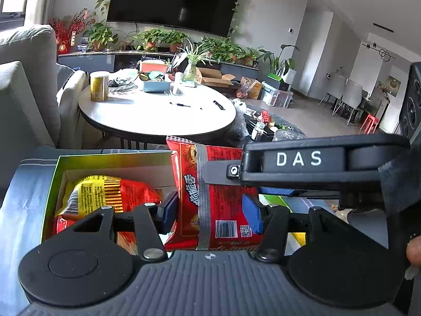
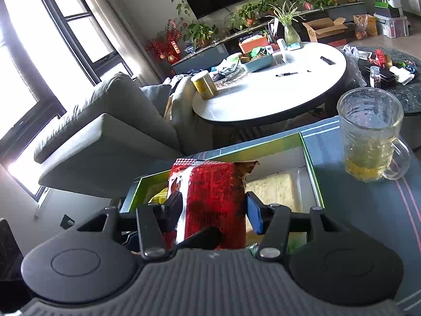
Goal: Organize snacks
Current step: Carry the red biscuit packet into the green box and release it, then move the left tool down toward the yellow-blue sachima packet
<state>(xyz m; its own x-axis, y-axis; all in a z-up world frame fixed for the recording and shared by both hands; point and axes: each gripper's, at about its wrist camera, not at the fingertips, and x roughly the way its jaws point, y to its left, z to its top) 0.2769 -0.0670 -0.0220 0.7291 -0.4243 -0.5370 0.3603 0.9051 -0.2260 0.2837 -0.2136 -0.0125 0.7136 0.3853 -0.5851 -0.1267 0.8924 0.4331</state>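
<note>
A red snack bag [image 1: 223, 205] stands upright over an open green-rimmed box [image 1: 105, 158]. My left gripper [image 1: 210, 213] is shut on its lower part, a blue pad pressed to each side. From the right, my right gripper [image 1: 231, 181] reaches across the bag's upper part, one finger in front and one behind. In the right wrist view the same red snack bag [image 2: 213, 200] fills the gap of the right gripper [image 2: 211, 210], with both pads against its sides. A red and yellow snack bag [image 1: 105, 194] lies inside the box. The box [image 2: 307, 163] also holds a pale packet [image 2: 273, 192].
A glass mug [image 2: 368, 142] with a little tea stands just right of the box on the blue striped cloth [image 2: 355, 210]. Beyond the box are a round white table [image 1: 158, 115] with a yellow tin [image 1: 99, 85] and clutter, and a grey sofa [image 2: 105, 121] at left.
</note>
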